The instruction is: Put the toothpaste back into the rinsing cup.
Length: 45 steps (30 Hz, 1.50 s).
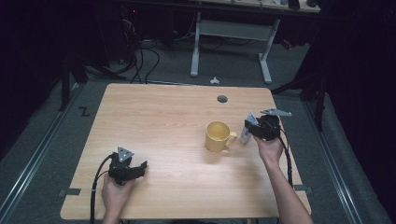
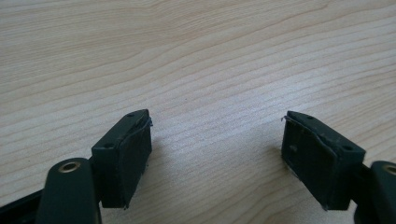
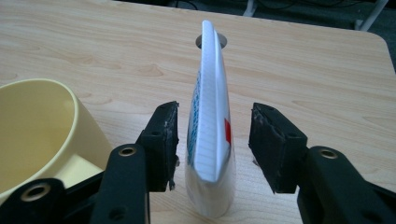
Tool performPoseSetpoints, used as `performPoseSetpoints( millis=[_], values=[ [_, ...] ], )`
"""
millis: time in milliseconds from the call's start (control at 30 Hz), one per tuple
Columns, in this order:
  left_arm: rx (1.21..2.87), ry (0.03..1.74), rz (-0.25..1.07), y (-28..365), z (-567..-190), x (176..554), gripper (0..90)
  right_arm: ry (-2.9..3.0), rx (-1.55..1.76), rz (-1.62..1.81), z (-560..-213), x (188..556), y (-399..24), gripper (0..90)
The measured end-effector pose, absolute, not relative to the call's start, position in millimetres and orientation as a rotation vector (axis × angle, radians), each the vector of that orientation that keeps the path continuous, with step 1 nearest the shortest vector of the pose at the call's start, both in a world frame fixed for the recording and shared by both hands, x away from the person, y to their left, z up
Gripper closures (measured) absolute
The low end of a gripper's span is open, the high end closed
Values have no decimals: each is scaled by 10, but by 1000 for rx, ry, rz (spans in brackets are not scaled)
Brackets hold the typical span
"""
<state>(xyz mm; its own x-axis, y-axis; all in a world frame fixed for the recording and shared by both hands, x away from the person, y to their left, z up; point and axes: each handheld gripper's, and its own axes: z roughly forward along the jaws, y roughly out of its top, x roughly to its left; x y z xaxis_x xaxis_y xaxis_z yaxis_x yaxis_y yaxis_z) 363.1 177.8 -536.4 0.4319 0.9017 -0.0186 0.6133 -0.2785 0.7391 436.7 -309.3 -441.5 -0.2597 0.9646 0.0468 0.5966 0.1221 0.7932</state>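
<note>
A white tube point(image 3: 210, 93) with blue print and a red patch stands upright on its cap on the wooden table point(image 1: 163, 116), just right of a yellow mug point(image 1: 217, 136). My right gripper point(image 3: 212, 135) straddles the tube, with a gap showing between each pad and the tube's sides. From above, the right gripper point(image 1: 254, 128) sits at the tube point(image 1: 245, 134), near the mug's handle. The mug's rim point(image 3: 42, 126) is close on the left in the right gripper view. My left gripper point(image 1: 137, 169) rests low at the table's near left, jaws wide point(image 2: 217, 140) over bare wood.
A round cable hole point(image 1: 222, 99) lies in the table top behind the mug. The table's right edge is close to the right hand. Beyond the far edge stand a white desk frame point(image 1: 231, 32) and floor cables point(image 1: 140, 56).
</note>
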Motion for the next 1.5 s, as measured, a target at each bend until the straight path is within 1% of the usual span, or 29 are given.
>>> performPoseSetpoints(
  millis=[133, 233, 300, 400, 633, 1100, 1500],
  values=[
    [2003, 1273, 540, 1778, -5364, 3631, 245, 1933, 1501, 1003, -4445, 4393, -3075, 578],
    [2003, 1273, 540, 1778, -5364, 3631, 245, 1938, 1497, 994, -4464, 4407, -3066, 592],
    [2003, 1273, 540, 1778, -5364, 3631, 245, 1943, 1508, 993, -4486, 4428, -3080, 625],
    [2003, 1273, 540, 1778, -5363, 3631, 245, 1944, 1512, 997, -4491, 4437, -3092, 633],
    [2003, 1273, 540, 1778, -5364, 3631, 245, 1969, 1471, 975, -4480, 4431, -3087, 685],
    [2003, 1273, 540, 1778, -5363, 3631, 245, 2038, 1410, 947, -4424, 4447, -3087, 705],
    [2003, 1273, 540, 1778, -5364, 3631, 244, 2087, 1331, 944, -4282, 4397, -3079, 707]
  ],
)
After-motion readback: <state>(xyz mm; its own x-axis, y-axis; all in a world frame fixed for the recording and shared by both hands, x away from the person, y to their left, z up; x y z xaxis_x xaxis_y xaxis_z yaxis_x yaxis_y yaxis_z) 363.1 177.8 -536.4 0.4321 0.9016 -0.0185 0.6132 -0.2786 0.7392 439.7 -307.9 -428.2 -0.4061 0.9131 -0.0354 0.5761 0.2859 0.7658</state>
